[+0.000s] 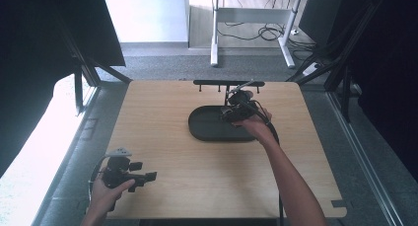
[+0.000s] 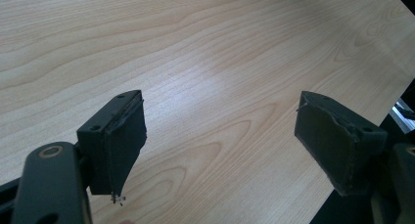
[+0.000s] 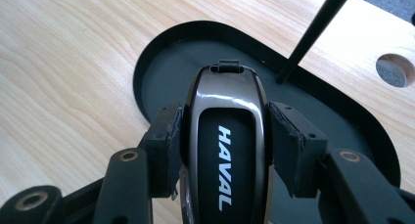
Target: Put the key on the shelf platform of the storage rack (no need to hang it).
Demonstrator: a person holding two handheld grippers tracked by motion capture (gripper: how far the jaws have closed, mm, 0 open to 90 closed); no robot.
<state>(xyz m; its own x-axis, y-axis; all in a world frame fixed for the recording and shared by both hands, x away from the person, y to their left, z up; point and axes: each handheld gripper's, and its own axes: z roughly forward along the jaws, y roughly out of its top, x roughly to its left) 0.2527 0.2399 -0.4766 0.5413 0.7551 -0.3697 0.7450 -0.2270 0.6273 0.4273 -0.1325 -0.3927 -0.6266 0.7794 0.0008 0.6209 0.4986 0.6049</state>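
Observation:
A dark glossy car key fob [image 3: 226,145] with white HAVAL lettering sits between the jaws of my right gripper [image 3: 224,138], which is shut on its sides. It hangs over the black oval tray [image 3: 156,82]. In the high view my right gripper [image 1: 235,109] is over the right part of that tray [image 1: 207,125], under a black rack with pegs [image 1: 227,83]. My left gripper [image 1: 148,176] rests near the table's front left corner. Its jaws stand wide open over bare wood, nothing between its pads [image 2: 125,145].
A thin black post [image 3: 313,33] of the rack rises from the tray's far side. A round hole [image 3: 394,70] is cut in the wooden tabletop [image 1: 162,107] beyond it. The table's edge [image 2: 362,150] runs close beside the left gripper.

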